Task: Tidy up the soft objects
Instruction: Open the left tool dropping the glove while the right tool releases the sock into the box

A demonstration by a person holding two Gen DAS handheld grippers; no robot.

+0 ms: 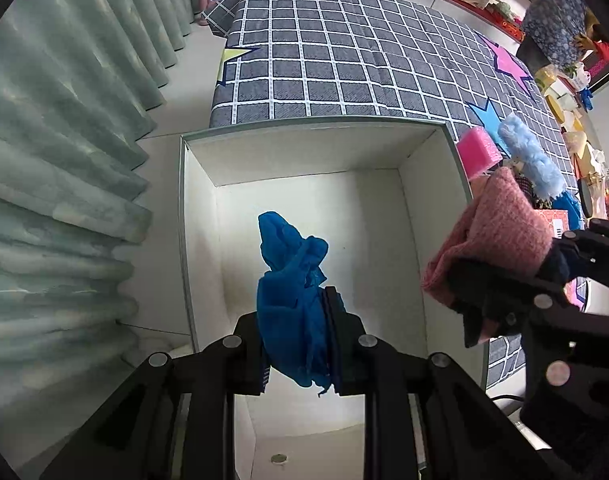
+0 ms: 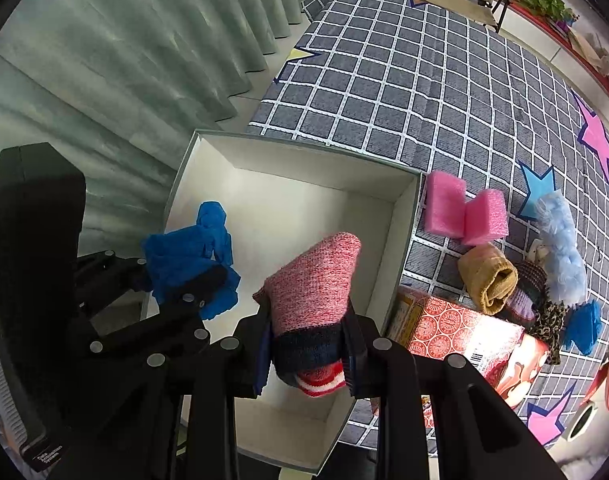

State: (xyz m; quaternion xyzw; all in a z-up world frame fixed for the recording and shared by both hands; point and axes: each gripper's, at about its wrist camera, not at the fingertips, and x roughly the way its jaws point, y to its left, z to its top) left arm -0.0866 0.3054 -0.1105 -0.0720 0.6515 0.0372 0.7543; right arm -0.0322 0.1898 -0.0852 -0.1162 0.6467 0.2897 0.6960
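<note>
Soft items held over white box, ready to be dropped

Two handheld grippers are poised above the open white box (image 1: 436, 216), which sits beside a checked mat (image 1: 344, 60). A crumpled blue cloth (image 1: 292, 300) is clamped in the left gripper (image 1: 296, 344), over the box's middle. A rolled pink knit sock (image 2: 316, 284) is pinched by the right gripper (image 2: 310, 348), nearer the box's mat-side wall. The placing step appears to be in hand. Next, both grips would need loosening so the items fall inside. More soft things, including pink foam blocks (image 2: 464, 216), are left on the mat beside the box.
</note>
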